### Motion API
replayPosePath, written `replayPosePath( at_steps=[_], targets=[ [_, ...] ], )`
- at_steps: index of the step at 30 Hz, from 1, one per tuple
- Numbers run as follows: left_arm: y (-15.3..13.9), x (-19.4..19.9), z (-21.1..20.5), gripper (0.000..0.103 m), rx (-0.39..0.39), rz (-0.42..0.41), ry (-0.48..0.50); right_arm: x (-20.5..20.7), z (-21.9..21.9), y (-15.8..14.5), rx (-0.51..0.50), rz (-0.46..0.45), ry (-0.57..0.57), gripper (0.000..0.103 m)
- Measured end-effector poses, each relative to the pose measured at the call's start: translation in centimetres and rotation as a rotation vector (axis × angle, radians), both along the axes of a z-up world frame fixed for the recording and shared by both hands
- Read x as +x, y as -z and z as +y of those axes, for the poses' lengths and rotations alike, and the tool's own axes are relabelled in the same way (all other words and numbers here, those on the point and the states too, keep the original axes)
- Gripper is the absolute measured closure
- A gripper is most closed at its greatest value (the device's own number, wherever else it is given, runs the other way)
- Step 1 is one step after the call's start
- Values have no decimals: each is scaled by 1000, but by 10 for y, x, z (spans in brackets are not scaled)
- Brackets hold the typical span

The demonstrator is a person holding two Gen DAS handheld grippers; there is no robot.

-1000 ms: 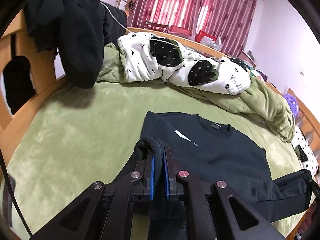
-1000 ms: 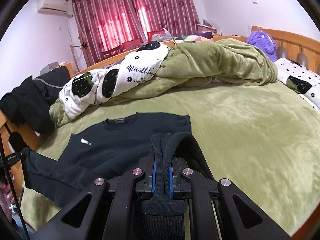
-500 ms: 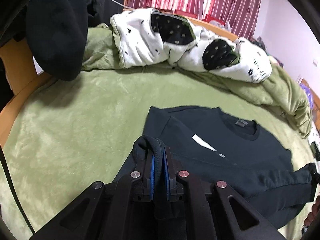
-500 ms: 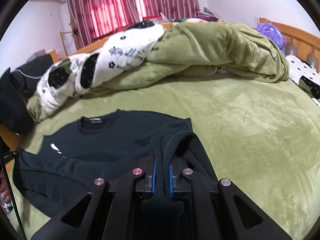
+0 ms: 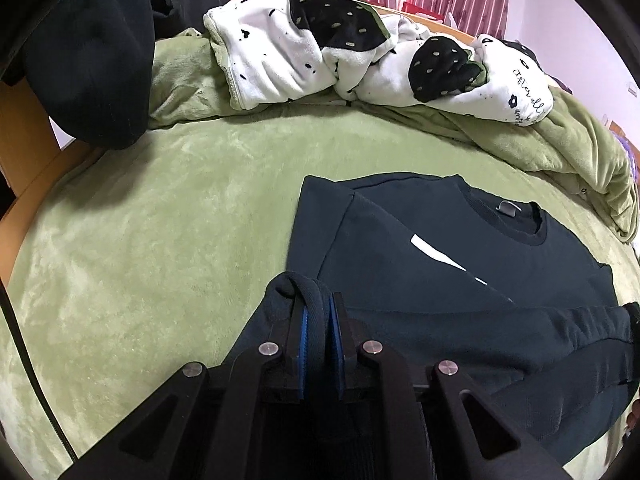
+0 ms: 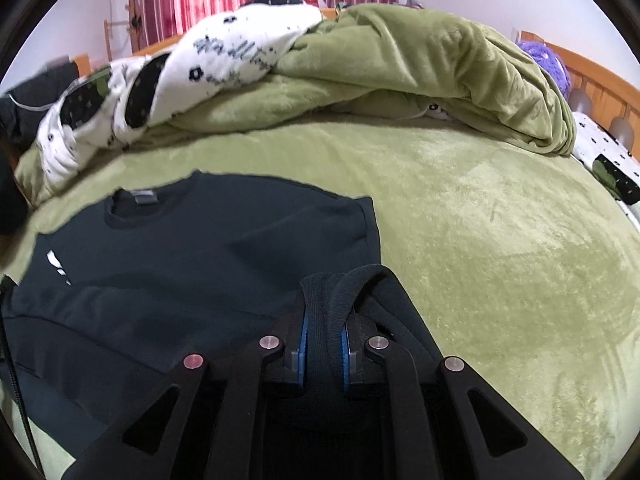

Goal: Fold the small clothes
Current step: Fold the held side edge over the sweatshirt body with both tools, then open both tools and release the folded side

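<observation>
A dark navy sweatshirt point(image 5: 440, 272) with a small white chest mark lies front up on the green bed, collar away from me; it also shows in the right wrist view point(image 6: 192, 248). My left gripper point(image 5: 319, 320) is shut on the sweatshirt's ribbed hem at its left side, with the cloth bunched between the blue pads. My right gripper point(image 6: 324, 320) is shut on the ribbed hem at its right side. Both hold the lower part lifted over the body, towards the collar. One sleeve point(image 5: 560, 344) lies folded across the front.
A crumpled green duvet point(image 6: 440, 64) and a white blanket with black patches point(image 5: 320, 40) lie heaped along the far side of the bed. Dark clothes point(image 5: 88, 52) hang over the wooden footboard at left. A purple plush point(image 6: 544, 60) sits by the wooden headboard at right.
Both grippers have moved forward and lower over the sweatshirt, carrying the hem towards the collar. The body now fills more of each view. Both stay shut on the hem.
</observation>
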State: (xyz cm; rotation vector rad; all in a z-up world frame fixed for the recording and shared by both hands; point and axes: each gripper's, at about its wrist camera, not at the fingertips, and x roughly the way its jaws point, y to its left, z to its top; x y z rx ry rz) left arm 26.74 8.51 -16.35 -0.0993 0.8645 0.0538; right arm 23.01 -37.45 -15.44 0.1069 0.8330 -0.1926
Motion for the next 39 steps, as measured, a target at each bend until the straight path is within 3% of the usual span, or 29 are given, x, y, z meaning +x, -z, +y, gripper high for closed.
replayPosePath(
  at_steps=[1, 4, 5, 6, 9, 12, 15, 19, 22, 24, 27, 34, 39],
  targets=[
    [1, 0, -1, 89, 9, 10, 2, 0, 1, -2, 2, 1, 5, 91],
    [1, -1, -6, 87, 45, 28, 12, -5, 5, -14, -29, -12, 1, 73],
    [-1, -2, -6, 86, 46, 25, 10, -6, 6, -16, -47, -18, 2, 59],
    [-3, -3, -5, 83, 37, 28, 5, -10, 8, -21, -80, -32, 5, 51],
    [-6, -6, -3, 72, 1, 51, 4, -19, 14, -33, -131, -61, 2, 51],
    [-11, -14, -5, 68, -1, 48, 10, -27, 16, -45, -124, -71, -5, 51],
    [-19, -24, -7, 68, 5, 40, 7, -39, 17, -59, -91, -97, -30, 51],
    [-32, -43, -4, 67, -53, 28, -4, -61, 20, -74, 22, -134, -58, 51],
    [-40, -59, -3, 67, -72, 11, -10, -74, 25, -76, 54, -141, -74, 56],
    [-43, -71, -3, 67, -63, 2, -7, -82, 33, -76, 34, -140, -83, 66],
    [-46, -86, -4, 67, -59, -4, -5, -93, 40, -75, 41, -133, -100, 72],
    [-48, -109, -5, 67, -31, -23, 7, -117, 52, -69, 28, -126, -128, 72],
    [-30, -127, 4, 64, -86, -6, 1, -127, 57, -56, 42, -95, -134, 72]
  ],
)
